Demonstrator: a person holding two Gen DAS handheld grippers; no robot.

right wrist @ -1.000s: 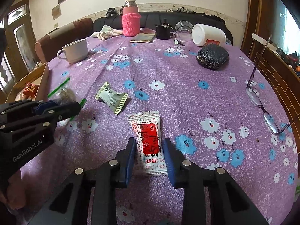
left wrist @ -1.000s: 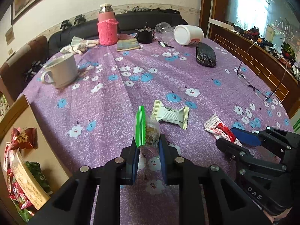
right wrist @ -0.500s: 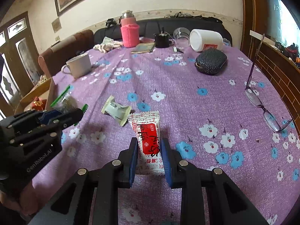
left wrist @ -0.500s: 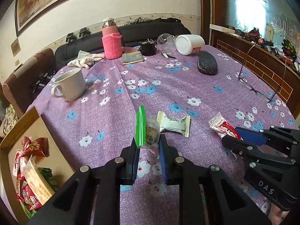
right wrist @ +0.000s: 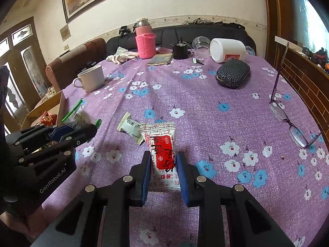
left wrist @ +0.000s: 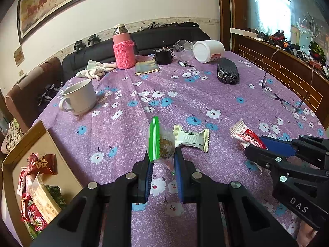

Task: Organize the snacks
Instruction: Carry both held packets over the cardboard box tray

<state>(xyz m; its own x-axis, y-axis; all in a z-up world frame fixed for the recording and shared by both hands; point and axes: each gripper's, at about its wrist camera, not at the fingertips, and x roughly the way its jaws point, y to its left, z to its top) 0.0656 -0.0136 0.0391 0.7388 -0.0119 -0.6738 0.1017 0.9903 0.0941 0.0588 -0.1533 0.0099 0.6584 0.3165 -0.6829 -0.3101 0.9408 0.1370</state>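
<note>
Left gripper (left wrist: pixel 161 160): clenched on a clear packet with a green edge (left wrist: pixel 159 142); the packet stands upright between the blue pads, lifted off the cloth; in the right wrist view the same gripper (right wrist: pixel 82 128) shows at the left with the packet (right wrist: pixel 79 116) in its tips
Right gripper (right wrist: pixel 163 164): grasping a red and white packet (right wrist: pixel 162 150); the pads press on both its sides; its upper end sticks up past the fingertips; in the left wrist view this gripper (left wrist: pixel 265 144) comes in from the right with the packet (left wrist: pixel 245 135) at its tips
White packet (left wrist: pixel 191 139): lying flat on the cloth between the two grippers, held by neither; just beyond the green-edged packet in the left wrist view
Box (left wrist: pixel 49 146): cardboard, at the left edge of the table; red and green snack packets lie inside it (left wrist: pixel 41 164)
Tablecloth (left wrist: pixel 185 94): purple with white and blue flowers; covers the whole table
Mug (left wrist: pixel 79 97): white, upright, on the left side of the table, handle turned to the left
Far end: a pink flask in a knitted sleeve (left wrist: pixel 123 50); a white jar on its side (left wrist: pixel 208 50); a dark glasses case (left wrist: pixel 227 71)
Glasses (right wrist: pixel 292 123): on the right side of the table, one arm raised upright
</note>
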